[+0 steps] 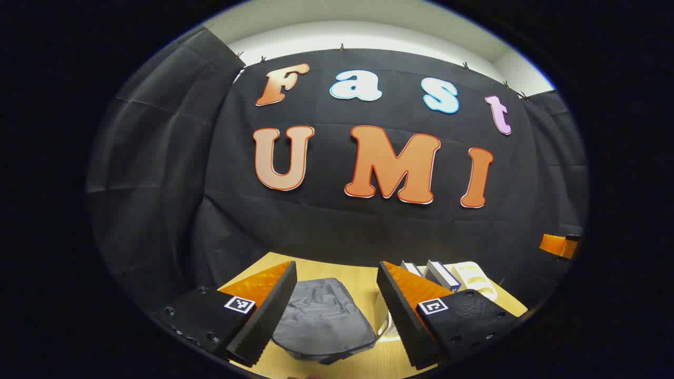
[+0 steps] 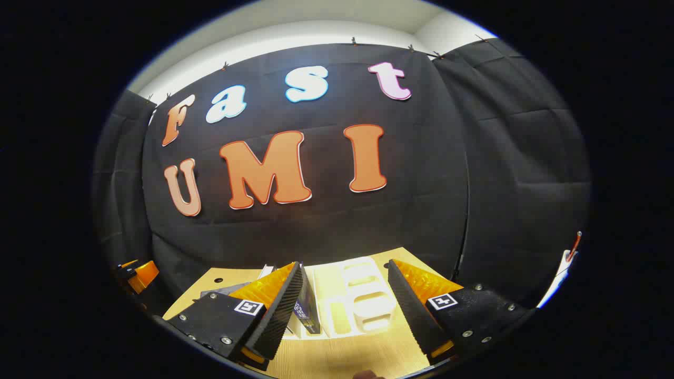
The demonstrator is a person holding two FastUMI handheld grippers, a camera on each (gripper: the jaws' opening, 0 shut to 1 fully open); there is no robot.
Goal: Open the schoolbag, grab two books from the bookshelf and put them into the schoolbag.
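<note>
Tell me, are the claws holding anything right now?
No. Both are open and empty: the left claw hangs above the grey schoolbag, and the right claw faces the white bookshelf.

Books (image 2: pixel 308 310) half behind right gripper (image 2: pixel 342 321) finger.

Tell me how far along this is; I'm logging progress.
Nothing looks done yet. The schoolbag lies on the table, seemingly still closed, between the open left tool. The books stand in the bookshelf ahead of the open right tool. Opening the bag and moving both books remain.
</note>
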